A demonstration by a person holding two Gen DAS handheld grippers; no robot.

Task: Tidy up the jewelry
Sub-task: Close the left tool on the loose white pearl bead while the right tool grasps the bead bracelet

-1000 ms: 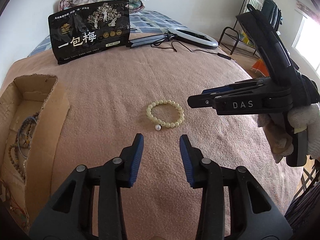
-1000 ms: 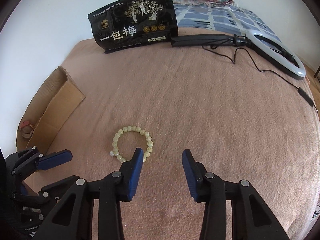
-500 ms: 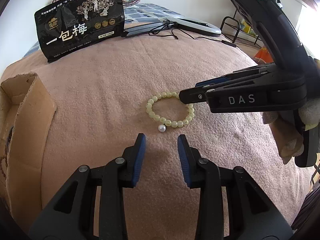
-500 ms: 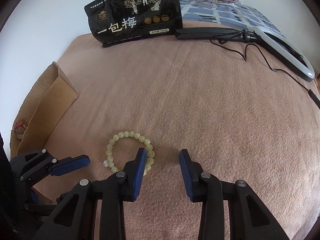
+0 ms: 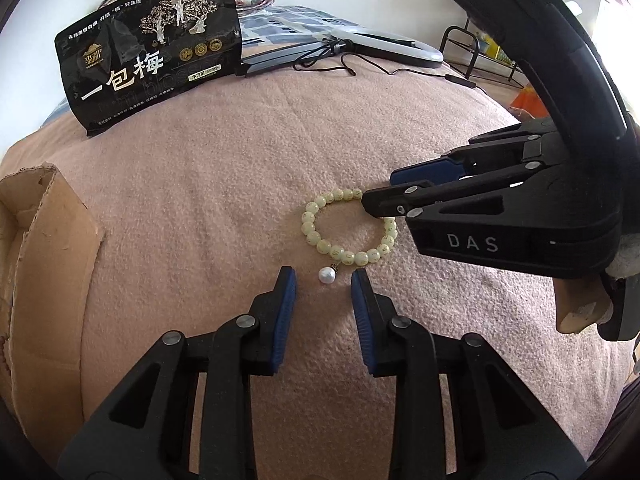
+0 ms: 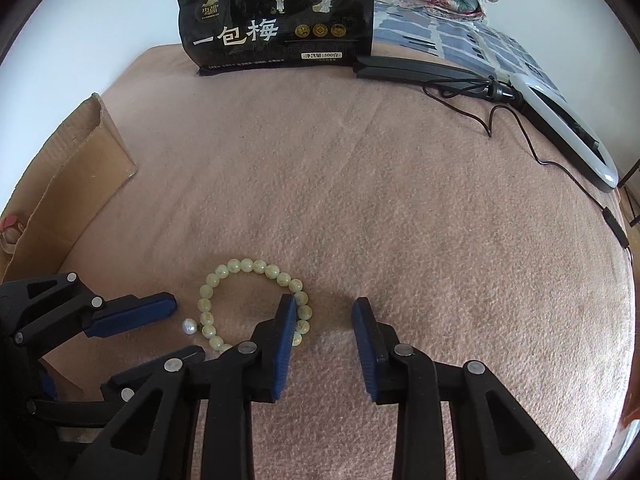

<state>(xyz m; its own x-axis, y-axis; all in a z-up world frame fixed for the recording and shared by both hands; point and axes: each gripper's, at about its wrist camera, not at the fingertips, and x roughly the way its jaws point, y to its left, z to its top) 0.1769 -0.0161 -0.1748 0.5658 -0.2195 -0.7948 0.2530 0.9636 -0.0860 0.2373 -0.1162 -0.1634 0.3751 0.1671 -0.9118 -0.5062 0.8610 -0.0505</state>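
A pale green bead bracelet [image 5: 320,243] with a white pearl charm [image 5: 326,275] lies on the pink blanket [image 5: 240,184]. My left gripper [image 5: 323,276] is open, low over the blanket, with the pearl between its fingertips. My right gripper [image 6: 325,307] is open at the bracelet's right side; its left finger covers part of the bead ring [image 6: 224,276]. In the left wrist view the right gripper comes in from the right and its tip overlaps the bracelet's far right beads. The pearl [image 6: 189,326] also shows in the right wrist view next to the left gripper's blue pad [image 6: 132,314].
A cardboard box [image 5: 44,248] stands at the left edge of the blanket, also seen in the right wrist view [image 6: 68,196]. A black snack bag [image 5: 152,68] stands at the back. A ring light [image 6: 560,124] with its cable lies at the back right.
Both grippers have moved in toward the bracelet and lower. The left gripper's jaws have narrowed around the pearl. The right gripper's left finger now overlaps the bead ring.
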